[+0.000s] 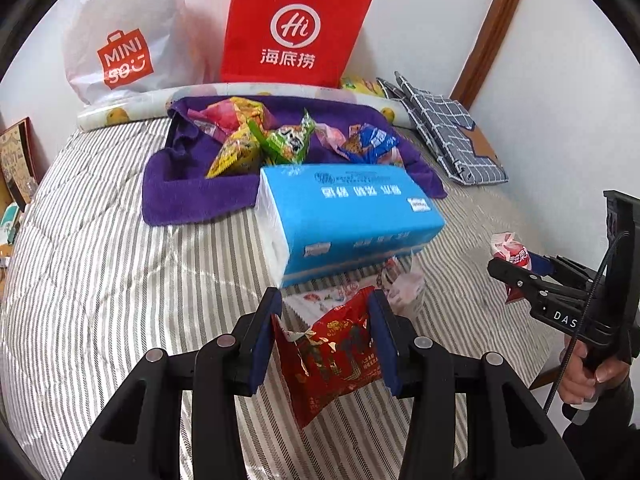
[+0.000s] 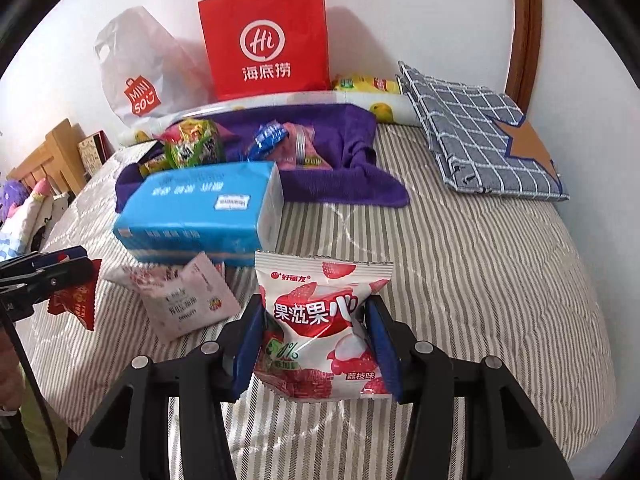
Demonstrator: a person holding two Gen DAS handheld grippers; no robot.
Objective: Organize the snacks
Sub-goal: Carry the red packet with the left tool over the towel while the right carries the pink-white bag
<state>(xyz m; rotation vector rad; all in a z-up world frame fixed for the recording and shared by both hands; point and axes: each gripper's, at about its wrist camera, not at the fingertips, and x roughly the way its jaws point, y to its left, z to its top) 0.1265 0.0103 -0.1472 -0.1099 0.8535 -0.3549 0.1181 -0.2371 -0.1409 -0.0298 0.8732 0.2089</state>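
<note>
My left gripper is shut on a red snack packet and holds it above the striped bed cover. The right gripper is shut on a white and pink lychee candy packet, also lifted off the bed. Each gripper shows at the edge of the other's view, the right gripper with its pink packet and the left gripper with the red packet. Several colourful snack packets lie on a purple cloth behind a blue tissue pack. Pale sachets lie in front of the tissue pack.
A red paper bag and a white plastic bag stand against the wall at the back. A folded blue checked cloth lies at the back right. A rolled patterned mat runs along the wall. Striped bed cover spreads right.
</note>
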